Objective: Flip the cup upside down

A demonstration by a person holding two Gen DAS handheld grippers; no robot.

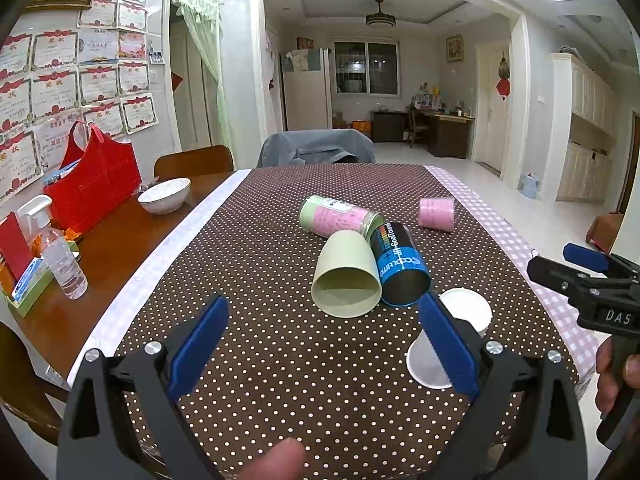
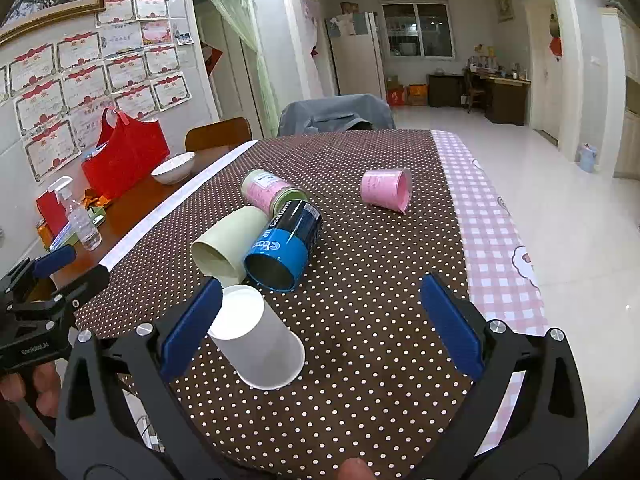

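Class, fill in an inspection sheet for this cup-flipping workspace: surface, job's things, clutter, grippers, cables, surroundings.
Surface: brown polka-dot tablecloth on the table, pink checked cloth along its right edge.
Job's things: white paper cup standing mouth down; green cup, blue tin, pink-labelled canister and pink cup all lying on their sides, the first three bunched together.
Clutter: white bowl, red bag and spray bottle on bare wood at left.
Grippers: left gripper and right gripper both with jaws open, holding nothing.
Cables: nothing seen.
Surroundings: certificates on the wall, draped chair at the far end.
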